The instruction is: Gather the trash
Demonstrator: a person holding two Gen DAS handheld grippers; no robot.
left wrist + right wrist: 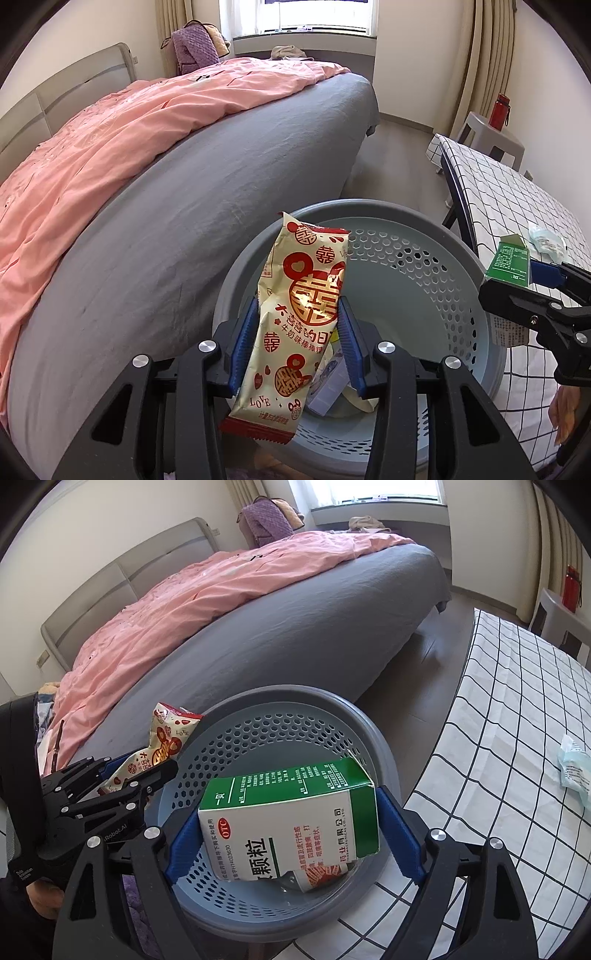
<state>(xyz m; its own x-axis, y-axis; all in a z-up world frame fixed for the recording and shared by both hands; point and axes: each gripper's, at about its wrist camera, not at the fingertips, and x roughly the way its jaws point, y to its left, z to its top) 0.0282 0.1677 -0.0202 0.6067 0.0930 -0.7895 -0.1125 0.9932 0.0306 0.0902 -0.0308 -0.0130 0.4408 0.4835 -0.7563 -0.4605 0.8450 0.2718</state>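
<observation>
A cream and red snack wrapper [299, 314] stands upright between the blue pads [245, 332] of my left gripper [299, 317], which is shut on it over the round grey perforated basket [369, 206]. My right gripper [288, 812] is shut on a green and white medicine box [295, 819], held tilted above the same basket [295, 696]. Some trash lies at the bottom of the basket [328, 391], partly hidden. Each view shows the other gripper at its side: the right one [524, 280] with the box [508, 262], the left one [140, 771] with the wrapper [166, 738].
A bed with a grey sheet [184, 229] and a pink duvet [110, 140] runs close behind the basket. To the right stands a table under a checked cloth [517, 701], with a crumpled pale blue packet [574, 771] on it. A red bottle [500, 110] stands on a stool beyond.
</observation>
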